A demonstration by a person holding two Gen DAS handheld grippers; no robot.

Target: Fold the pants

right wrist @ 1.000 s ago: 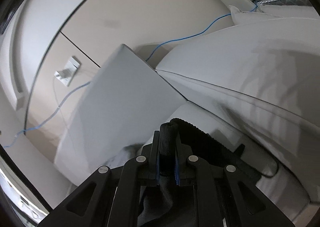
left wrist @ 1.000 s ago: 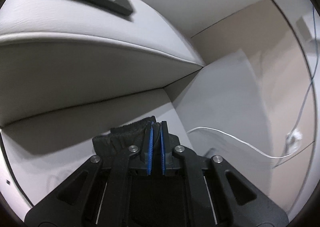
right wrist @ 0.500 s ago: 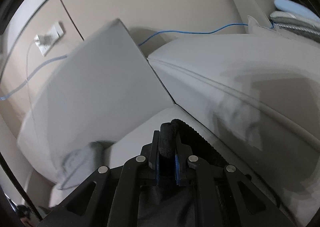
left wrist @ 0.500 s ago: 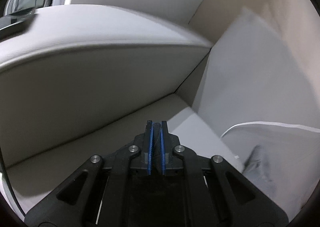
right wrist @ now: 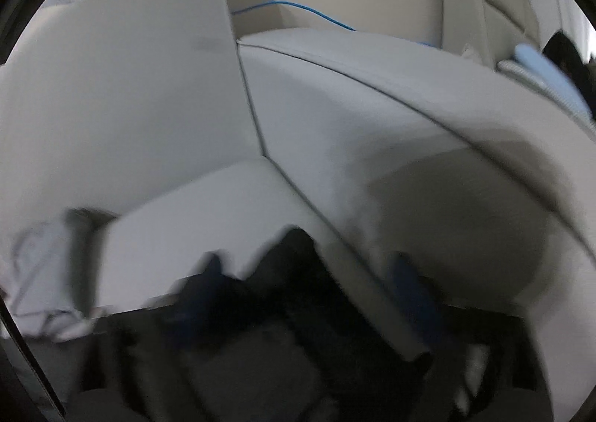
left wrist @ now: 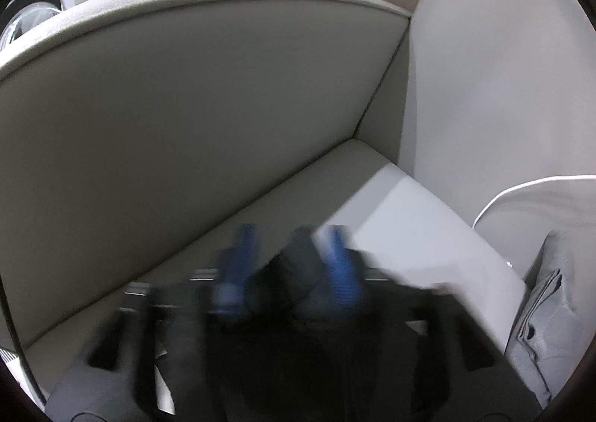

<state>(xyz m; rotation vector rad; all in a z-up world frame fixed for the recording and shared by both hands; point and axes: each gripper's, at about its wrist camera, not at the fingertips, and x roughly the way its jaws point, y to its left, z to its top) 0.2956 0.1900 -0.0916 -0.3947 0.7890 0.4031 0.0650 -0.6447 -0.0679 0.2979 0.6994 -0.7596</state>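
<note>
My left tool [left wrist: 288, 265]: jaws just opened, apart, black pants [left wrist: 298, 262] loose between pads, blurred. My right tool [right wrist: 309, 284]: jaws just opened wide, pants [right wrist: 294, 265] between, ungripped. Pants on sofa seat [left wrist: 260, 213] near corner. Grey garment [left wrist: 547, 310] beside.

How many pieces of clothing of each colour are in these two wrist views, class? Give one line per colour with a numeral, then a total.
Black: 1, the black pants, seen again in the right wrist view.
Grey: 1, the grey garment, probably the same pale bundle in the right wrist view.
Total: 2
</note>
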